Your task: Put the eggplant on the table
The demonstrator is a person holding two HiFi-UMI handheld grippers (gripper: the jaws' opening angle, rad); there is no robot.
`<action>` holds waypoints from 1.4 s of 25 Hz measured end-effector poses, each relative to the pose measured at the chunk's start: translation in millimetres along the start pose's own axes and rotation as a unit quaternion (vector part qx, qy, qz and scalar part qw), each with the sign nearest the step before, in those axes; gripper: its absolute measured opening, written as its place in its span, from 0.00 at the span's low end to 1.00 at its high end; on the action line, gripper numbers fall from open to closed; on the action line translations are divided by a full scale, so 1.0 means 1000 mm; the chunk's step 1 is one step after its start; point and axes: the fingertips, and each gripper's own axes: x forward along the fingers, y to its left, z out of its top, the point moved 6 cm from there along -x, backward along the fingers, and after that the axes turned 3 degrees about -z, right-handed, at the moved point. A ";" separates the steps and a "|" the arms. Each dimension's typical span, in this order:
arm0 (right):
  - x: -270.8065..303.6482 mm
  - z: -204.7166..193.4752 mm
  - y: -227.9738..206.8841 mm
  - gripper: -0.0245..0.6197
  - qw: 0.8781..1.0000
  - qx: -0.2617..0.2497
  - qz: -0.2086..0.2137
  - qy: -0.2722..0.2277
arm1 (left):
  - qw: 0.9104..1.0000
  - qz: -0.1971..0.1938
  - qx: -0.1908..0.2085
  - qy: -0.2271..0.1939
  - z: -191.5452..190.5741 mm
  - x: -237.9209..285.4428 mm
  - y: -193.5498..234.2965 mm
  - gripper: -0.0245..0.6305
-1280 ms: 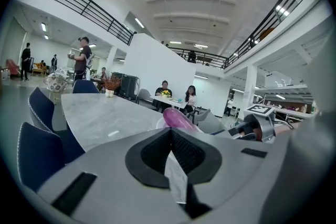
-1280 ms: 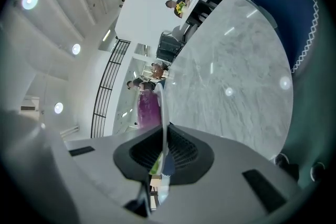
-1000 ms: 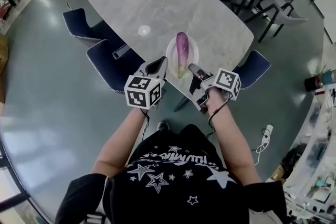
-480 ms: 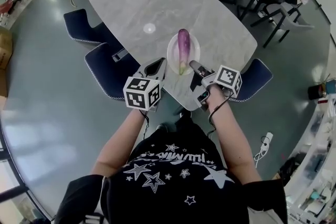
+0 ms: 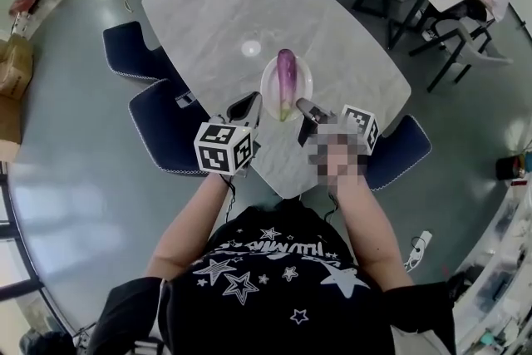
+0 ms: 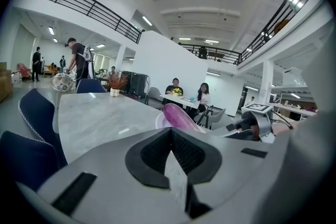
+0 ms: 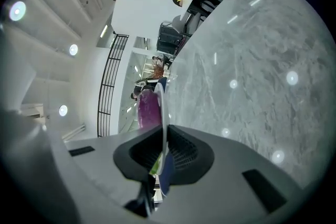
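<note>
Eggplant (image 5: 285, 83) is lying on the white plate (image 5: 270, 87), near the table's (image 5: 216, 12) closest edge. I am pinching the plate's rim with the right gripper (image 5: 304, 109). I am holding the left gripper (image 5: 247, 106) just beside the plate, jaws pressed together and empty.

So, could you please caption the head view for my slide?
Eggplant on a plate, left tool and right tool close beside it.

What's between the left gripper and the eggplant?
Bare tabletop, then the white plate's rim; the eggplant lies on that plate. Head view shows it.
</note>
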 end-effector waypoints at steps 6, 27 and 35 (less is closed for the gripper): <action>0.009 0.047 -0.012 0.08 1.000 0.000 0.008 0.024 | 1.000 0.030 -0.003 -0.004 0.009 0.039 -0.007 0.05; 0.026 0.072 -0.023 0.08 1.000 0.010 -0.010 0.017 | 1.000 0.027 -0.003 0.011 0.011 0.066 0.008 0.05; 0.067 0.098 -0.025 0.08 1.000 0.016 -0.024 0.005 | 1.000 0.011 -0.012 0.024 0.021 0.108 0.043 0.05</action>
